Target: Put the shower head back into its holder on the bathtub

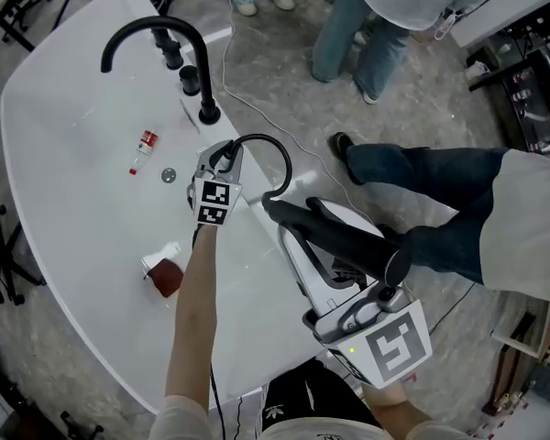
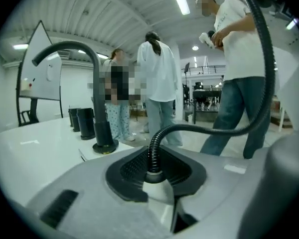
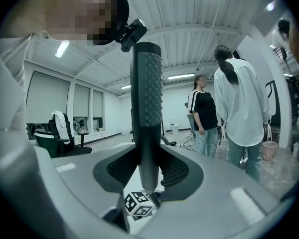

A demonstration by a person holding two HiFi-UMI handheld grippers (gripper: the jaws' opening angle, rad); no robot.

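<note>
A black shower head (image 1: 357,246) with a long ribbed handle (image 3: 147,98) lies in my right gripper (image 1: 291,225), whose jaws are shut on the handle near its hose end (image 3: 147,178). A black ribbed hose (image 1: 273,147) loops from that end back to the white bathtub's rim (image 1: 257,246). My left gripper (image 1: 227,156) is at that rim, with its jaws shut on the hose's lower end just above a white fitting (image 2: 154,176). A black arched faucet (image 1: 156,30) and black fittings (image 1: 191,79) stand farther along the rim (image 2: 84,122). Which one is the holder I cannot tell.
Inside the tub lie a small bottle with a red label (image 1: 145,148), a round drain (image 1: 169,175) and a brown and white object (image 1: 165,273). Several people stand on the grey floor beyond the tub (image 2: 159,78). One person's legs (image 1: 422,168) are close on the right.
</note>
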